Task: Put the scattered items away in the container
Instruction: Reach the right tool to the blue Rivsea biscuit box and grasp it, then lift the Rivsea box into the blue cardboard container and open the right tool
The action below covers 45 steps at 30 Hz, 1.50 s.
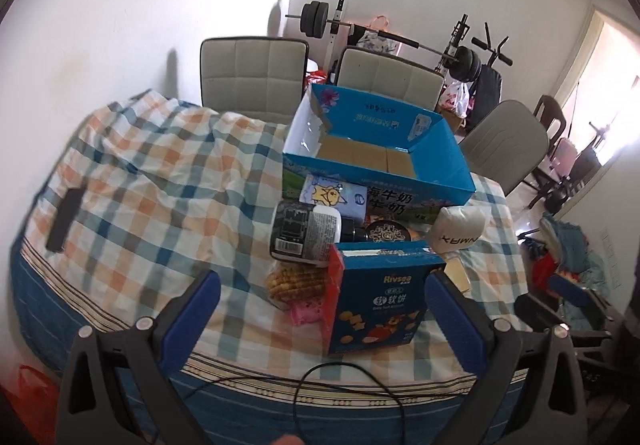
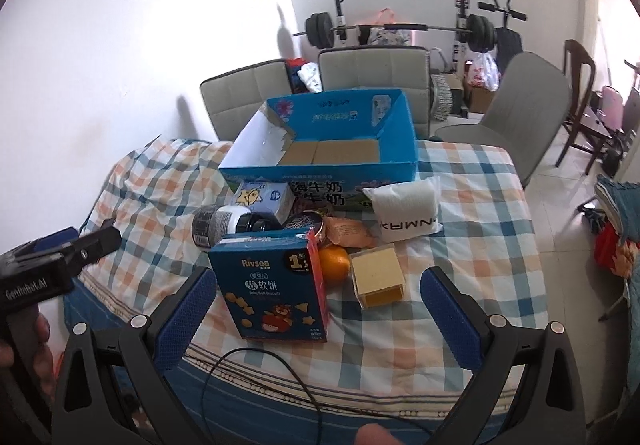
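Note:
An open blue cardboard box (image 1: 440,161) (image 2: 396,125) stands at the table's far side, with only its bare brown bottom showing inside. In front of it lie a blue biscuit box (image 1: 384,301) (image 2: 272,289), a dark bottle (image 1: 308,231) (image 2: 228,225), a tissue pack (image 1: 334,197) (image 2: 264,197), a white packet (image 1: 460,231) (image 2: 406,211), a waffle packet (image 1: 296,281), an orange (image 2: 335,265) and a clear yellow box (image 2: 378,277). My left gripper (image 1: 322,285) and right gripper (image 2: 319,277) both hover open over the table's near edge, holding nothing.
A checked cloth (image 1: 160,173) covers the table. A thin black cable (image 1: 340,369) loops over its near edge. A dark flat object (image 1: 64,221) lies at the left. Grey chairs (image 1: 252,73) (image 2: 516,113) stand behind and to the right, with weights gear beyond. A hand holds the left tool's housing (image 2: 48,269).

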Each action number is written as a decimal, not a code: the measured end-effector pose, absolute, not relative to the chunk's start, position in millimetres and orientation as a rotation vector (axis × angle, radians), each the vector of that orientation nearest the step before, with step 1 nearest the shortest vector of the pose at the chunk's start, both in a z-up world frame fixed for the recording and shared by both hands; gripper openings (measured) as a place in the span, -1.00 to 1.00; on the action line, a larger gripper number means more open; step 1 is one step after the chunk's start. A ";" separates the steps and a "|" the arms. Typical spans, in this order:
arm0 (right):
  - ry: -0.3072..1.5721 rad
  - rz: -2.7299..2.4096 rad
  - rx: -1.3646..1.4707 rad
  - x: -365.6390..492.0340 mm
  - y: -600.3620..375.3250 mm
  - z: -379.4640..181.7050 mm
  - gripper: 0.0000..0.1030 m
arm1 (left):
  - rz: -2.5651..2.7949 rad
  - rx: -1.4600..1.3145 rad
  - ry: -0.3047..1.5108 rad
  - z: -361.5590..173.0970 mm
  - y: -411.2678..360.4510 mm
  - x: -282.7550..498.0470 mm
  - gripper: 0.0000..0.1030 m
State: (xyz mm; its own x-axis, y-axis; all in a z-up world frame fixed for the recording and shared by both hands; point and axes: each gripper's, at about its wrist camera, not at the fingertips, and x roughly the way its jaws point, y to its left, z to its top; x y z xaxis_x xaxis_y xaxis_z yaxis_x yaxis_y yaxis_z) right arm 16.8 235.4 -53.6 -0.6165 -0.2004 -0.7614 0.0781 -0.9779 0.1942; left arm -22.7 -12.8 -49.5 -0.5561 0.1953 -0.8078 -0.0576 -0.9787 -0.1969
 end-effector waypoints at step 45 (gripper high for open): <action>-0.468 -2.315 1.229 -90.5 261.6 -91.2 0.14 | 2.278 -1.255 -0.384 -72.5 63.1 -204.3 0.28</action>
State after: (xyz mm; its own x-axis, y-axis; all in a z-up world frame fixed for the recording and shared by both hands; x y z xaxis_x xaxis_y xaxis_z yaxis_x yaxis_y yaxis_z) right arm -90.5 261.6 -91.2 -0.4853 -0.5543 -0.6762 0.2481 -0.8289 0.5014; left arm -204.3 63.1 -72.5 -0.4452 0.5557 -0.7022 -0.2946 -0.8314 -0.4712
